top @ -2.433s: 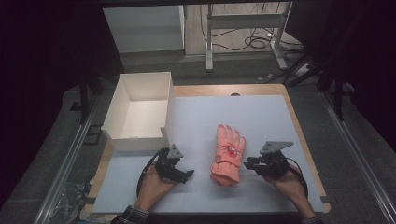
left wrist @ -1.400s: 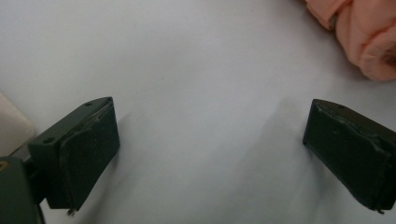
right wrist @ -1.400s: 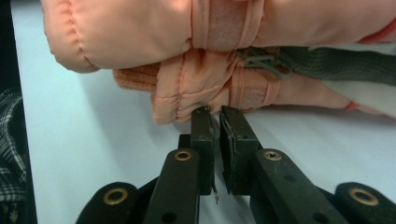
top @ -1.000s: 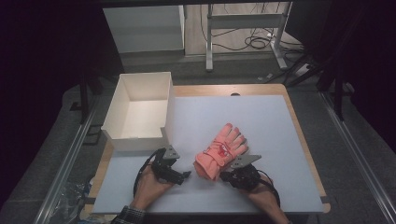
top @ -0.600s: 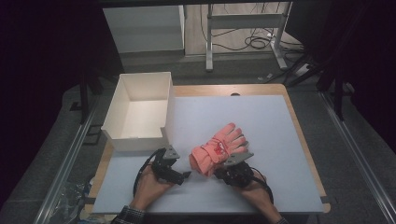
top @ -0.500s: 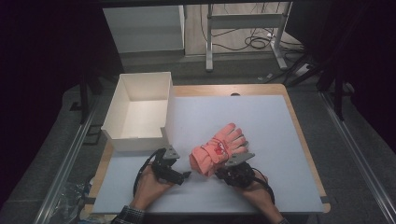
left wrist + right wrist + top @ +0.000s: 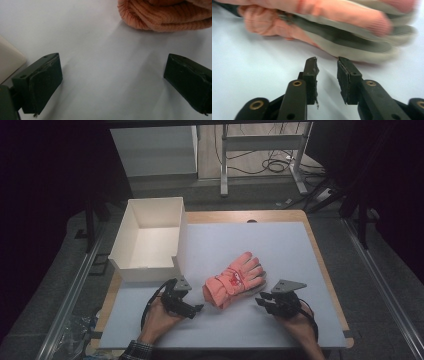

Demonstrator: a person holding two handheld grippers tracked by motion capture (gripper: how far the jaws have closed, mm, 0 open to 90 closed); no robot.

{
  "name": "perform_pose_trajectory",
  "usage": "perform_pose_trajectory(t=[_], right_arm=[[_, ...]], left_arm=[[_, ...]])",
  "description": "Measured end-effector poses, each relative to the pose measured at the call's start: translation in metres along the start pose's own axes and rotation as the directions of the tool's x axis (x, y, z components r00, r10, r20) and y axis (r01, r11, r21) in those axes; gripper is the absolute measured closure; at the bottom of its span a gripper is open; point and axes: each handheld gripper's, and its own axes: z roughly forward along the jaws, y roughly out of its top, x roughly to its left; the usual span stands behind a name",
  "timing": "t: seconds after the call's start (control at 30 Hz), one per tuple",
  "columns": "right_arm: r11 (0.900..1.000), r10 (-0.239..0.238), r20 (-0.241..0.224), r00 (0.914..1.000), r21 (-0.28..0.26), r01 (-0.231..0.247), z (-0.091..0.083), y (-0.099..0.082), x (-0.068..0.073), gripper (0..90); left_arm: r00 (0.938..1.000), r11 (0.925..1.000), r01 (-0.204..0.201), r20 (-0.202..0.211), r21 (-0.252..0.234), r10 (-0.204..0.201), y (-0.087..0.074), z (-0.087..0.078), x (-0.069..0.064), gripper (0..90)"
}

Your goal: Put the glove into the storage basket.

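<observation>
My left hand (image 7: 157,320) rests on the table (image 7: 280,245) near its near edge, wrist low, holding the left tongs (image 7: 196,308) level and aimed toward the gloves (image 7: 232,281). In the left gripper view those tongs (image 7: 112,82) stand wide apart with only bare table between them, and the knitted orange cuff (image 7: 162,17) lies just ahead of them, untouched.

My right hand (image 7: 299,322) sits nearer the table's near right corner, forearm coming in from the near edge. It holds the right tongs (image 7: 261,302) pointing toward the glove fingertips. In the right gripper view these tongs (image 7: 327,67) are released: their jaws have just been opening, a narrow gap shows between the pads, nothing sits in it, and they stop just short of the grey palm side of the gloves (image 7: 342,32).

The gloves lie stacked, slanting across the middle of the table toward its near edge, cuff toward my left hand. A small red mark shows on the back, too small to read. A white box (image 7: 150,237) sits at the table's far left corner.
</observation>
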Motion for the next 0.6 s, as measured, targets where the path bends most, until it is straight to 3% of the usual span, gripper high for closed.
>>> perform_pose_trajectory(t=[0.1,0.3,0.5,0.6], right_arm=[[0.9993,0.037,0.044,0.9983,-0.012,-0.037,-0.009,-0.005,-0.014,61.4],[0.9985,0.055,0.120,0.9912,-0.007,-0.055,-0.014,-0.011,-0.029,52.3],[0.9957,0.090,0.200,0.9756,0.004,-0.093,-0.013,-0.018,-0.047,31.1],[0.9947,0.099,0.220,0.9704,0.006,-0.103,-0.013,-0.020,-0.052,27.4]], left_arm=[[0.9999,1.0000,0.000,0.014,-0.002,0.001,0.003,-0.004,-0.001,1.4],[0.9993,0.9999,-0.003,0.038,-0.010,0.003,0.014,-0.014,-0.008,0.2],[0.9984,1.0000,-0.009,0.057,-0.001,0.009,0.028,-0.022,-0.014,0.0],[0.9977,0.9999,-0.009,0.067,0.005,0.009,0.032,-0.025,-0.014,0.0]])
